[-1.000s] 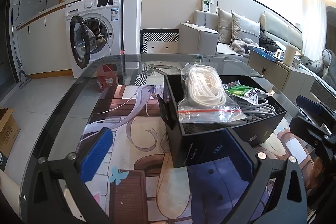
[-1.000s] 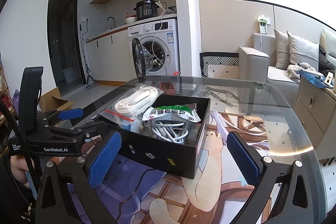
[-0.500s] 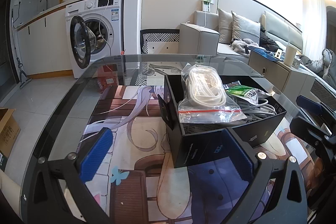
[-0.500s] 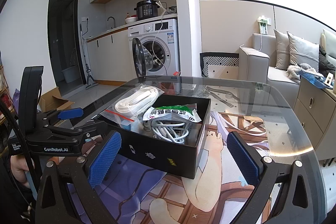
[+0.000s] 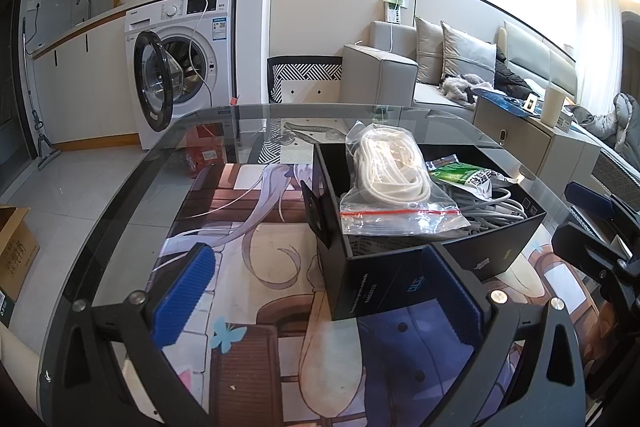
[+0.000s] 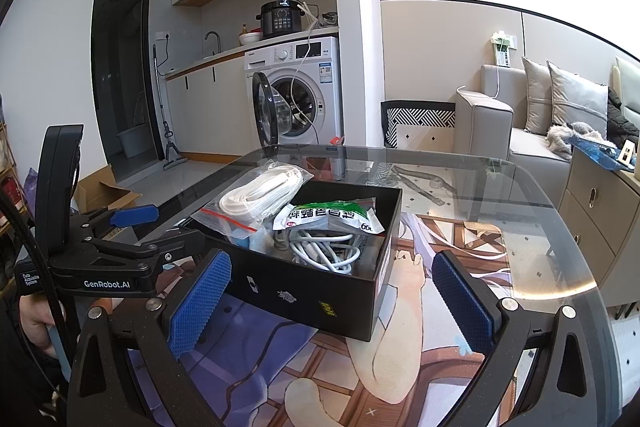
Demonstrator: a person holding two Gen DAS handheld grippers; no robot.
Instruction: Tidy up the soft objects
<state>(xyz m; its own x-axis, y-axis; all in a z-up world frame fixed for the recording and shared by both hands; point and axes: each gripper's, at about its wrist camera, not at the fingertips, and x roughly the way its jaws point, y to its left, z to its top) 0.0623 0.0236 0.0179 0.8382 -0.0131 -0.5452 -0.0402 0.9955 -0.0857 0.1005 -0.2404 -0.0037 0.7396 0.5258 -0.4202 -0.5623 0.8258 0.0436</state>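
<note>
A black open box point(image 5: 380, 283) stands on the glass table point(image 5: 120, 211), on a printed mat point(image 5: 248, 227). Inside it lie a clear zip bag of white cord point(image 5: 390, 179), a green-and-white packet point(image 5: 464, 177) and loose grey cables point(image 5: 496, 211). My left gripper point(image 5: 318, 293) is open just in front of the box's near corner and holds nothing. In the right wrist view the same box point(image 6: 312, 279) shows the zip bag point(image 6: 260, 195), the packet point(image 6: 328, 217) and white cables point(image 6: 320, 251). My right gripper point(image 6: 332, 303) is open before the box, empty. The left gripper point(image 6: 160, 227) sits at the box's left.
A washing machine point(image 5: 184, 63) with its door open stands beyond the table's far left. A grey sofa point(image 5: 400, 75) and a low cabinet point(image 5: 532, 143) lie to the right. A cardboard box point(image 5: 16, 259) sits on the floor at left. A hand point(image 6: 36, 323) holds the left gripper's handle.
</note>
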